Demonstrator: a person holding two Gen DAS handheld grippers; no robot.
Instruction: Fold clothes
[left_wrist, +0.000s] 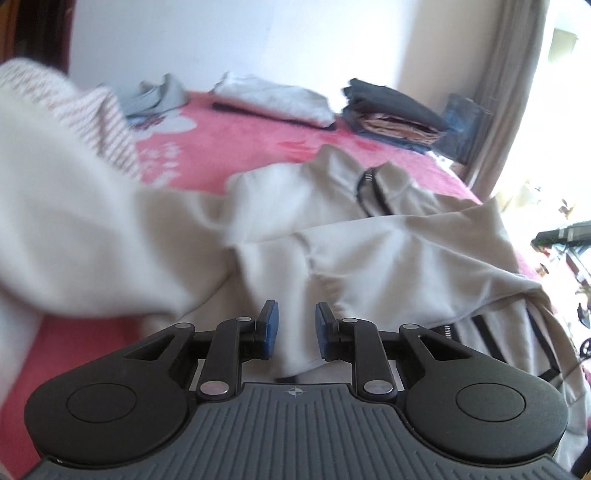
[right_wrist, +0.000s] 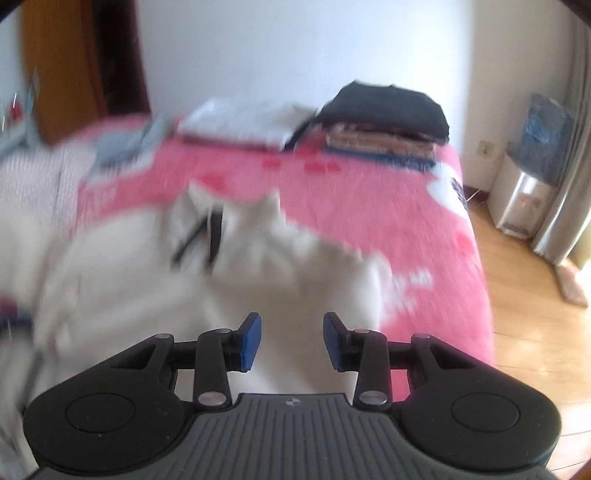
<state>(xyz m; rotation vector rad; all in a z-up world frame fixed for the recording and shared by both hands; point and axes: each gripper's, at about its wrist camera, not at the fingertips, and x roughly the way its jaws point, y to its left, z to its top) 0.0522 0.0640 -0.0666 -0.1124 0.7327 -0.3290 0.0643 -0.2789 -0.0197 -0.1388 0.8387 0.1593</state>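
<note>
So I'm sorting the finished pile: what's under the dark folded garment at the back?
Under the dark folded garment lie tan folded layers, then a dark blue one. Lower layers are hidden.

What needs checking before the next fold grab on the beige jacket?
1. Left claw open, nothing pinched: ok.
2. Right claw open, empty: ok.
3. Beige jacket laid flat: not ok, rumpled, sleeve bunched.
4. Zipper collar visible for orientation: ok.
5. Folded stacks apart from the jacket at the far end of the pink blanket: ok.
6. Right view sharp enough to aim: not ok, motion blur.
</note>
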